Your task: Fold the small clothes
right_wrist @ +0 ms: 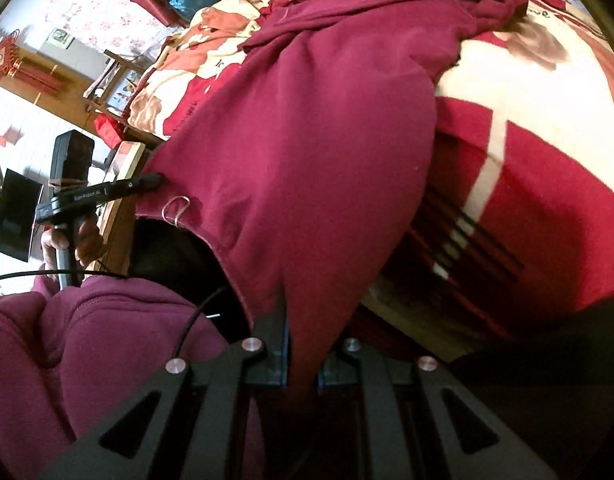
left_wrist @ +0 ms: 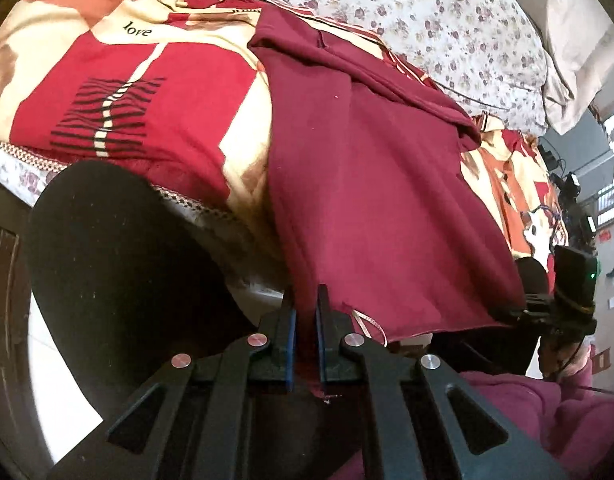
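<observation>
Here the left gripper and right gripper are each clenched on the hem of a maroon garment, which drapes over the bed's near edge onto the patterned quilt

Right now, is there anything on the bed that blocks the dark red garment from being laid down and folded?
Nothing visible does. Both the left gripper and the right gripper already clamp the hem of the dark red garment, and the patterned blanket beneath shows no loose objects.
</observation>
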Motion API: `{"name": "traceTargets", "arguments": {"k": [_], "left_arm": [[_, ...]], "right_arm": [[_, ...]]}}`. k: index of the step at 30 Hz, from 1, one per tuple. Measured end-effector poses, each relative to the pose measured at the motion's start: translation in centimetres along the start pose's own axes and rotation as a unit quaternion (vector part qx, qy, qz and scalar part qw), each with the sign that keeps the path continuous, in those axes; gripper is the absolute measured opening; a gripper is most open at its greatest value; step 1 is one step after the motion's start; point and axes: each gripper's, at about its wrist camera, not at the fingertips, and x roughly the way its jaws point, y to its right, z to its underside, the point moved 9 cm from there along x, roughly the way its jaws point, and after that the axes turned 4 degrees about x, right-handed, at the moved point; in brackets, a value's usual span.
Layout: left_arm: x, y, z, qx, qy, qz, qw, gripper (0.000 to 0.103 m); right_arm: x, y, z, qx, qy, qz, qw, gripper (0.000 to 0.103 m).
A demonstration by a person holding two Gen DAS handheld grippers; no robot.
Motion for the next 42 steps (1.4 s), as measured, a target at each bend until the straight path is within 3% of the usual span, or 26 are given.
{"name": "traceTargets", "arguments": {"k": [4,9,11,13,15,16,18,20,22,23,24,26,27,28,29,31,32,33,35,38,42], "left_arm": [[-0.7,-0.4,0.4,-0.011,0.002,0.015,0.9998,0.0],[-3.4,-0.3,-0.5,-0.001,0.051,0.045,0.9977,0.0],[-3.0,-0.8,-0.3,-0.013,0.041,0.048,0.9979,0.0],[-3.0,-0.4,-0.2,-0.012,0.037,0.057,0.9976,0.0],[-4.1,0.5,-1.1,0.003,0.072,0.078,0.9944,0.0],[-4.3,0.7,-1.6,0.019,0.09,0.068,0.9935,0.0],[-2.6,0.3,-2.1,0.049,0.073,0.004,0.9961,0.0],[-2.1,0.6,-2.3,0.031,0.061,0.04,0.9969,0.0],[-3.8,1.6,-3.2,0.023,0.105,0.107,0.9884,0.0],[-4.4,1.9,-3.6,0.04,0.13,0.102,0.9854,0.0],[-3.8,1.5,-3.7,0.058,0.128,0.066,0.9879,0.0],[-1.1,-0.1,-3.3,0.055,0.075,0.007,0.9956,0.0],[-0.3,-0.5,-2.9,0.029,0.055,0.032,0.9976,0.0],[-0.4,-0.4,-2.8,0.006,0.058,0.068,0.996,0.0],[-1.1,-0.4,-2.9,0.003,0.077,0.076,0.9941,0.0],[-1.3,-0.7,-2.7,0.021,0.087,0.038,0.9953,0.0],[-0.8,-0.9,-2.4,0.022,0.075,0.028,0.9965,0.0],[0.0,-1.3,-2.0,0.019,0.059,0.022,0.9979,0.0],[0.5,-1.6,-1.8,0.023,0.047,0.006,0.9986,0.0],[0.8,-1.5,-1.4,0.038,0.046,-0.014,0.9981,0.0],[0.5,-0.5,-1.0,0.042,0.046,0.002,0.9981,0.0]], "right_arm": [[-0.4,-0.7,0.9,0.001,-0.005,-0.011,1.0,0.009],[-0.6,-2.7,1.7,-0.027,-0.013,-0.021,0.999,0.009],[-0.5,-2.5,1.8,-0.012,-0.018,-0.025,0.999,0.009],[-1.6,-3.4,1.2,-0.019,-0.001,-0.043,0.999,0.009],[-3.0,-4.2,0.3,-0.028,0.028,-0.061,0.997,0.009],[-3.4,-4.1,-0.2,-0.034,0.042,-0.057,0.997,0.009],[-2.5,-2.2,-0.4,-0.023,0.033,-0.009,0.999,0.009],[-1.9,-1.3,-0.4,0.001,0.024,-0.008,1.0,0.009],[-3.4,-2.7,-1.0,0.003,0.056,-0.07,0.996,0.009],[-3.9,-3.0,-1.2,-0.004,0.068,-0.078,0.995,0.009],[-4.0,-2.9,-1.4,-0.015,0.074,-0.064,0.995,0.009],[-2.4,-0.7,-1.2,0.002,0.041,-0.011,0.999,0.009],[-1.9,0.2,-1.2,0.014,0.032,0.003,0.999,0.009],[-1.9,0.4,-1.2,0.02,0.034,0.001,0.999,0.009],[-2.0,0.3,-1.2,0.022,0.037,-0.007,0.999,0.009],[-2.0,0.6,-0.8,0.016,0.029,0.013,0.999,0.012],[-1.6,1.0,-0.5,0.014,0.01,0.04,0.999,0.024],[-1.5,1.4,-0.3,0.015,-0.008,0.054,0.998,0.03],[-2.2,0.4,-0.8,0.02,-0.012,0.026,0.999,0.033],[-4.5,-3.0,-2.3,-0.005,0.031,-0.049,0.998,0.038],[-1.4,-6.9,-4.6,-0.081,0.039,-0.022,0.996,0.044]]}}
